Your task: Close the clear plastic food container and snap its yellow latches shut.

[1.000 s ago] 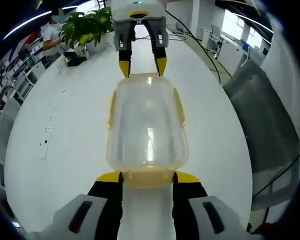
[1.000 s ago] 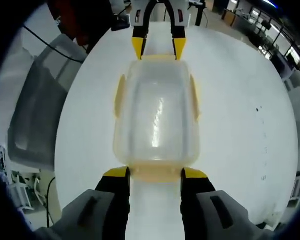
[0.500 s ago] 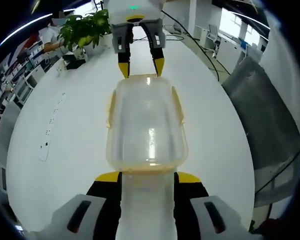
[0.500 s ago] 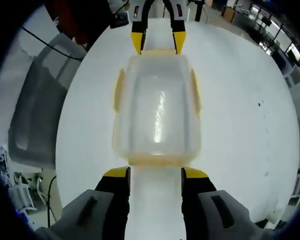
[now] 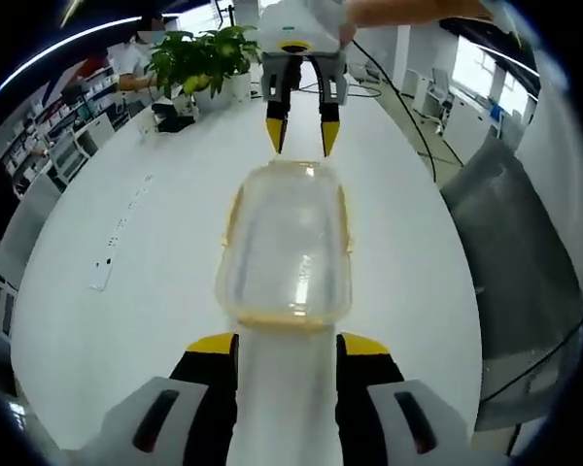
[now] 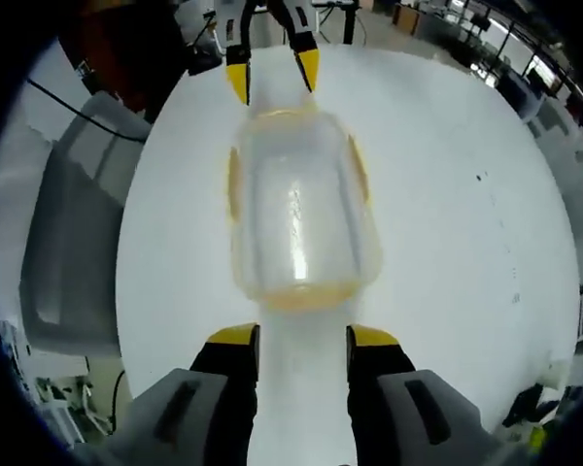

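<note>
The clear plastic container [image 5: 284,243] stands with its lid on, in the middle of the white table [image 5: 126,291]. Yellow latches [image 5: 231,218] lie along its long sides, and yellow strips run along both short ends. My left gripper [image 5: 287,345] is open, its yellow tips a little short of the near end. Beyond the far end, my right gripper [image 5: 299,136] hangs open and clear of the box. In the right gripper view the container [image 6: 296,209] lies between the right gripper [image 6: 303,337] and the left gripper [image 6: 272,78], and touches neither.
A grey chair [image 5: 510,252] stands at the table's right edge and appears again as the chair [image 6: 73,243]. A potted plant [image 5: 204,53] and black cables [image 5: 398,92] sit at the far end. A small strip [image 5: 102,275] lies on the table at left.
Both grippers have drawn back from the container's short ends, which their tips flanked before. Small gaps have opened at both ends. The container has stayed in place.
</note>
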`<act>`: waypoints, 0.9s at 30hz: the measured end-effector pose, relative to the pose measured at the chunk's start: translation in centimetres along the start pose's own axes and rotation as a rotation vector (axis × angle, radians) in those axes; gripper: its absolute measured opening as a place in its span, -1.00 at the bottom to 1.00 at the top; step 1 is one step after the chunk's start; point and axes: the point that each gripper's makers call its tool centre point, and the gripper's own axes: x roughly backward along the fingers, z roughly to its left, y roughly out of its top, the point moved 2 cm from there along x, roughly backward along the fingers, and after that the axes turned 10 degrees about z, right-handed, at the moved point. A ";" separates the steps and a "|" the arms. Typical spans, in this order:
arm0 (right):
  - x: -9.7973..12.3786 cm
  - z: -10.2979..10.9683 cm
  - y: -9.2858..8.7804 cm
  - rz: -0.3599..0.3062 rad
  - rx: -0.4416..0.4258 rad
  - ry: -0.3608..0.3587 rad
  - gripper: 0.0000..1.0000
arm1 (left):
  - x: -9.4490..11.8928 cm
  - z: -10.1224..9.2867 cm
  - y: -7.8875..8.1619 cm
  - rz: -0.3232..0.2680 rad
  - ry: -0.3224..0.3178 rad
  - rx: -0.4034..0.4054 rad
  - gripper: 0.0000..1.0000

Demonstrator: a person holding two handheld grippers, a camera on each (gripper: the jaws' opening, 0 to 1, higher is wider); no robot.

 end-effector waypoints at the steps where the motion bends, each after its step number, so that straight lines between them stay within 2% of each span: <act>1: 0.3 0.0 0.2 -0.014 -0.014 -0.009 -0.31 | 0.1 -0.1 0.2 -0.011 0.003 0.012 -0.35; 7: 1.1 -0.1 1.2 -0.072 -0.081 -0.031 -0.45 | 0.5 -0.7 0.8 -0.027 0.030 0.056 -0.37; 14: 1.3 0.2 1.9 -0.112 -0.117 -0.042 -0.45 | 0.8 -0.5 0.9 -0.044 0.090 0.134 -0.43; 20: 0.8 0.4 1.7 -0.153 -0.229 -0.030 -0.43 | 0.8 0.2 0.2 -0.059 0.146 0.306 -0.46; 25: 0.5 0.5 1.9 -0.242 -0.383 -0.003 -0.44 | 0.3 0.1 -0.5 -0.055 0.172 0.379 -0.49; 27: 0.3 0.2 1.7 -0.274 -0.452 -0.003 -0.45 | 0.3 0.2 -0.4 -0.076 0.182 0.427 -0.49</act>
